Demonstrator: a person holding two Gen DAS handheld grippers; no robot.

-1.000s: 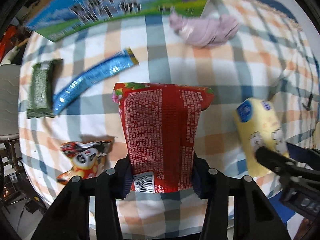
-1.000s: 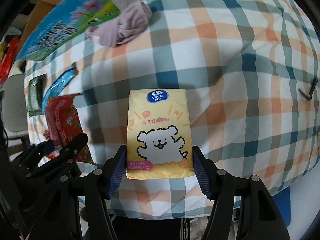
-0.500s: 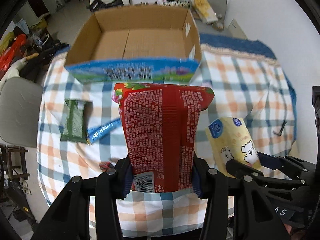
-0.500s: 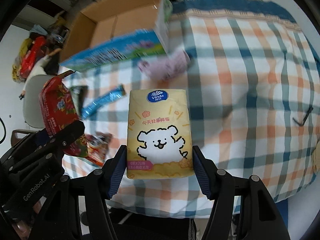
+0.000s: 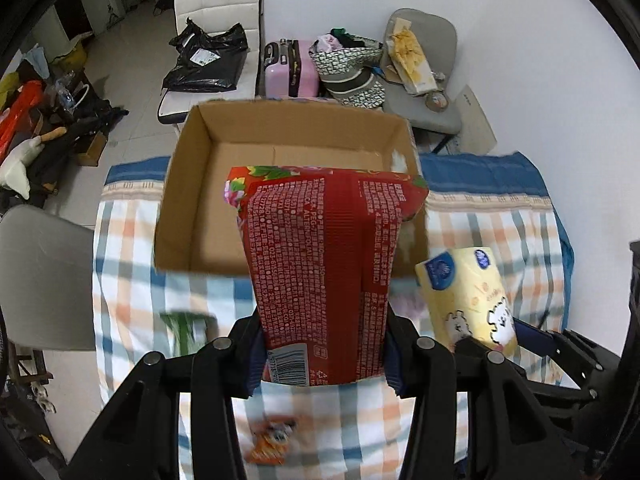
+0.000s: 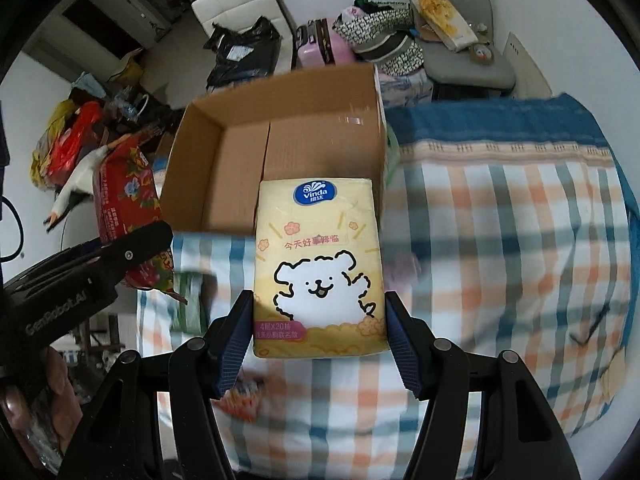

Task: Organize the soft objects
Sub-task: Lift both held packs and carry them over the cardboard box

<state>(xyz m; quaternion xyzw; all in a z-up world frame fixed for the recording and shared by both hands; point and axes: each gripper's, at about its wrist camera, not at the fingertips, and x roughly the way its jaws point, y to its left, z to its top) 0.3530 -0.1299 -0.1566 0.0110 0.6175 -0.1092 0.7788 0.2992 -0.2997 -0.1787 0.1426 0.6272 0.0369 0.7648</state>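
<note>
My left gripper [image 5: 320, 348] is shut on a red tissue pack [image 5: 320, 264] printed with white text, held high over the checked table. Its far end overlaps the near wall of the open cardboard box [image 5: 200, 184]. My right gripper [image 6: 320, 336] is shut on a yellow tissue pack [image 6: 318, 264] with a white cartoon dog, also raised, in front of the same cardboard box [image 6: 240, 160]. The yellow tissue pack [image 5: 468, 292] shows at the right of the left wrist view; the red tissue pack [image 6: 128, 200] and the left gripper's fingers [image 6: 132, 250] show at the left of the right wrist view.
On the checked tablecloth [image 5: 128, 280] lie a green packet [image 5: 184, 328] and an orange snack packet [image 5: 272, 440], both blurred. A pink cloth [image 6: 404, 268] is half hidden beside the yellow pack. Chairs [image 5: 424, 92], a pink suitcase [image 5: 288, 68] and bags stand beyond the table.
Both grippers have risen and tilted up with their packs. The view went from the tabletop to the open box and the room behind; the box interior now faces both cameras.
</note>
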